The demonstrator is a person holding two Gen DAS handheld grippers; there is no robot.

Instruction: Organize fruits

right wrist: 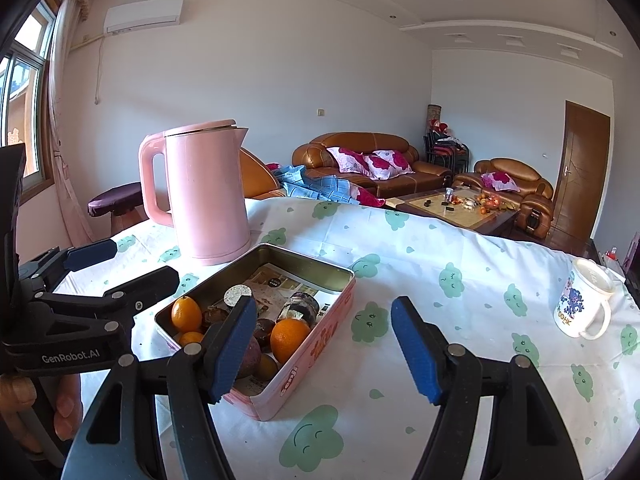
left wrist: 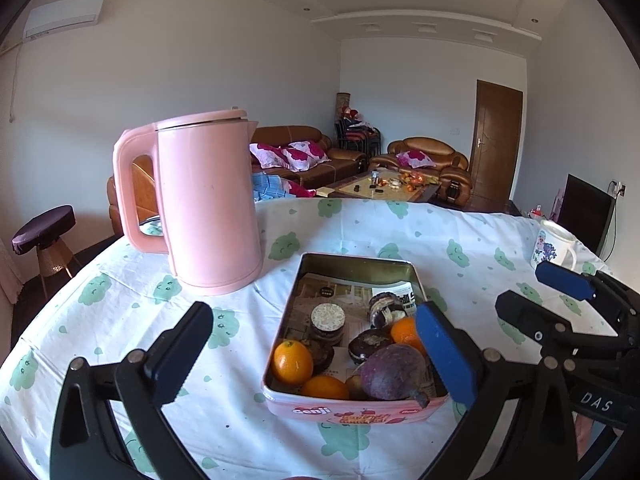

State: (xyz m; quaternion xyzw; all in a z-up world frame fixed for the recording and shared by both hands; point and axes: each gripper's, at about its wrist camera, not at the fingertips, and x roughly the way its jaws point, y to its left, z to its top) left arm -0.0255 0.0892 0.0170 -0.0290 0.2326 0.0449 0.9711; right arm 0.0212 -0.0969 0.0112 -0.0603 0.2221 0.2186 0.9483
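A pink tin (left wrist: 352,408) holds three oranges (left wrist: 292,362), a dark purple fruit (left wrist: 394,372) and several round chocolate cakes (left wrist: 328,318). My left gripper (left wrist: 312,356) stands wide open just in front of the tin, its fingers either side of the tin's near end and nothing pressed between the pads. In the right wrist view the tin (right wrist: 320,340) sits at lower left with an orange (right wrist: 289,338) and the purple fruit (right wrist: 250,354) inside. My right gripper (right wrist: 324,344) is open and empty to the right of the tin, over the tablecloth. The left gripper (right wrist: 120,268) shows at the left edge.
A tall pink kettle (left wrist: 208,204) stands just behind the tin at the left. A white printed mug (right wrist: 582,306) sits near the table's right edge. A white cloth with green cloud prints covers the table (right wrist: 400,400). A hand (right wrist: 60,408) grips the left tool's handle.
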